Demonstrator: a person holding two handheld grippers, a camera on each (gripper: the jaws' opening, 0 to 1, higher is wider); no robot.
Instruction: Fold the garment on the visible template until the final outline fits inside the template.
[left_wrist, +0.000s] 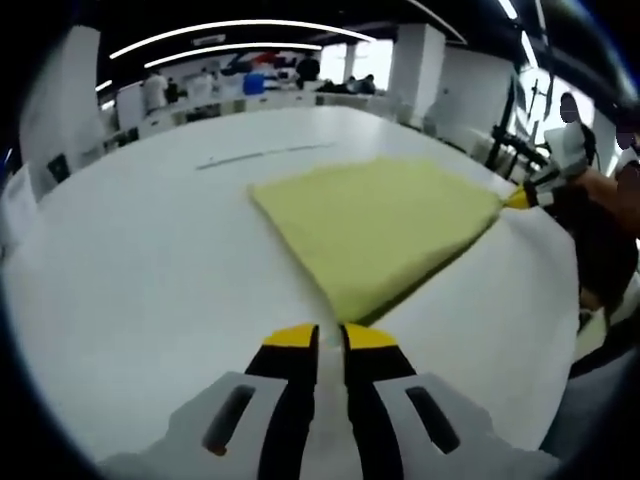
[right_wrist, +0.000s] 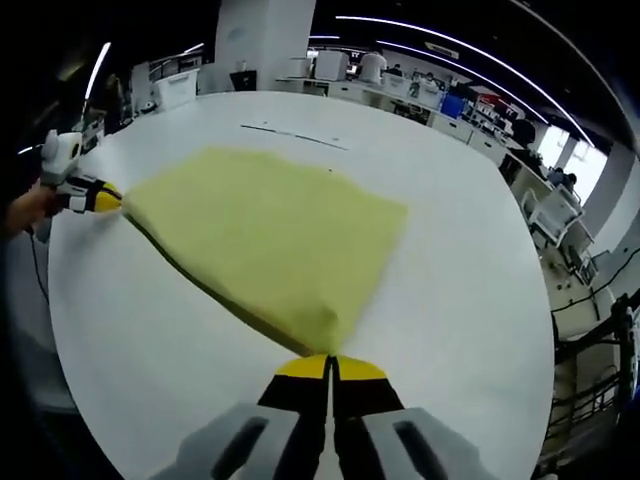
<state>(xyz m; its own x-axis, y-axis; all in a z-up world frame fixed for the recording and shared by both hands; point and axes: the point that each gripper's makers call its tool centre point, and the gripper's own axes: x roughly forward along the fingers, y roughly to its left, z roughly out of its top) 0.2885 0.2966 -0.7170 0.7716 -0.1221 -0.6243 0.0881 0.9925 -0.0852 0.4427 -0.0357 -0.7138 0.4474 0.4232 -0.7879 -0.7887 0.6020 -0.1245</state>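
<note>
A pale yellow folded garment (left_wrist: 380, 225) lies flat on the white table (left_wrist: 150, 260). In the left gripper view my left gripper (left_wrist: 331, 335) sits at the garment's near corner, jaws almost together on the cloth's tip. My right gripper (left_wrist: 520, 197) holds the corner at the right. In the right gripper view the garment (right_wrist: 270, 235) spreads away from my right gripper (right_wrist: 330, 367), which is shut on its near corner. My left gripper (right_wrist: 97, 198) pinches the far left corner there. A thin dark line (left_wrist: 265, 153) marks the table beyond the garment.
The table's curved edge (right_wrist: 70, 330) runs near both grippers. A person (left_wrist: 600, 200) stands at the table's side, with a hand (right_wrist: 22, 212) behind the left gripper. Desks, chairs and several people (left_wrist: 250, 85) fill the room behind.
</note>
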